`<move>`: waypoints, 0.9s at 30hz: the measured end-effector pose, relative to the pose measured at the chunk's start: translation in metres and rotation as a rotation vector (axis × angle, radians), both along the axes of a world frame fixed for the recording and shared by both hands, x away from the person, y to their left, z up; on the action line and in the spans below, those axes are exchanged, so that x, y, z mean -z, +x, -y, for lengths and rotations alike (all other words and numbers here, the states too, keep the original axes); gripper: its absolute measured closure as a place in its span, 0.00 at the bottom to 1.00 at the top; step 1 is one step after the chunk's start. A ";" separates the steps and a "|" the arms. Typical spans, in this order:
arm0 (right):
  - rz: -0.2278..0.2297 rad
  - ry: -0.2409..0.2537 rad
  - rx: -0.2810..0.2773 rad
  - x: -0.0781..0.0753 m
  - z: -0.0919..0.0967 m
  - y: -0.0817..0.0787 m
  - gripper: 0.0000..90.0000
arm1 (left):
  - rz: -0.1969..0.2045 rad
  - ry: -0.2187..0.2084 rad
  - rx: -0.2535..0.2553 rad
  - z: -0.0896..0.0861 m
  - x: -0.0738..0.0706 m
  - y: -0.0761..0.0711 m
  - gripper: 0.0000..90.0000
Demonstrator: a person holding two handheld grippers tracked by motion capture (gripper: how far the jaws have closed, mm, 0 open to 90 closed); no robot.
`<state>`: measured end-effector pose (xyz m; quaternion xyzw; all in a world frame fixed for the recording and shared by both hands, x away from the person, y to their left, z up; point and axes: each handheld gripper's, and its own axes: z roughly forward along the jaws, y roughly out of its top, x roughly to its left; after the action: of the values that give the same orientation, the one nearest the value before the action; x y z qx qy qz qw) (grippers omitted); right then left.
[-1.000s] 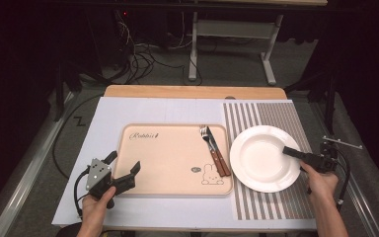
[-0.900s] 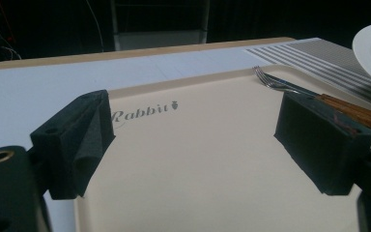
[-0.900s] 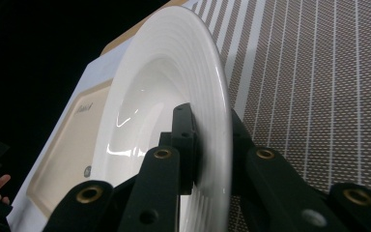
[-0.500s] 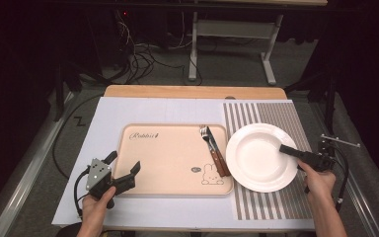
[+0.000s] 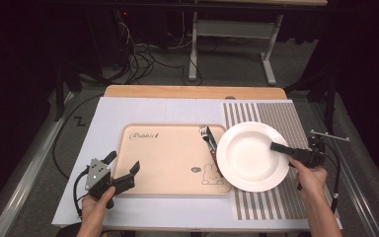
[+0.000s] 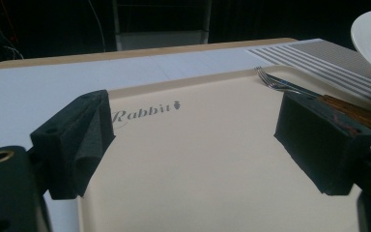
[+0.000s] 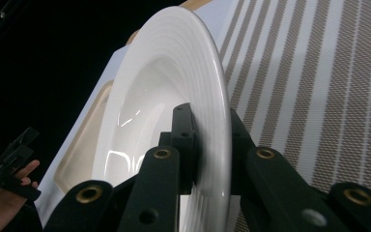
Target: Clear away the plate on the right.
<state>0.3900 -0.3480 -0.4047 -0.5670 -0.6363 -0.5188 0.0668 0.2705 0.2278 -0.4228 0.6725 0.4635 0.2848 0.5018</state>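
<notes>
Gripping the white plate [image 5: 251, 156] by its right rim, the right tongs [image 5: 280, 147] are clamped shut on it — it overlaps the beige tray [image 5: 168, 163] and fork [image 5: 206, 134]. The left tongs [image 5: 123, 170] are held wide open, empty, at the tray's near-left corner. Judged mid-transfer; next, a level lowering onto the tray seems called for.

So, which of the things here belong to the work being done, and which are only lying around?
Part of the work:
- white plate, its rim clamped in the right gripper
- beige tray, partly under the plate

Lying about:
- fork on the tray
- striped mat
- left gripper, open, holding nothing
</notes>
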 end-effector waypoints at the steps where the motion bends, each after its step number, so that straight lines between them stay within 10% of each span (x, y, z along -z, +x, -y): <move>1: -0.002 0.001 -0.002 -0.001 -0.003 0.001 0.92 | 0.001 -0.001 -0.001 0.000 0.000 0.000 0.16; 27: -0.025 0.001 -0.111 -0.007 -0.068 0.029 0.92 | 0.005 -0.013 -0.006 -0.002 -0.001 0.000 0.16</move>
<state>0.4186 -0.2799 -0.3974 -0.5373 -0.6655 -0.5077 0.1035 0.2702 0.2301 -0.4221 0.6671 0.4662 0.2848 0.5065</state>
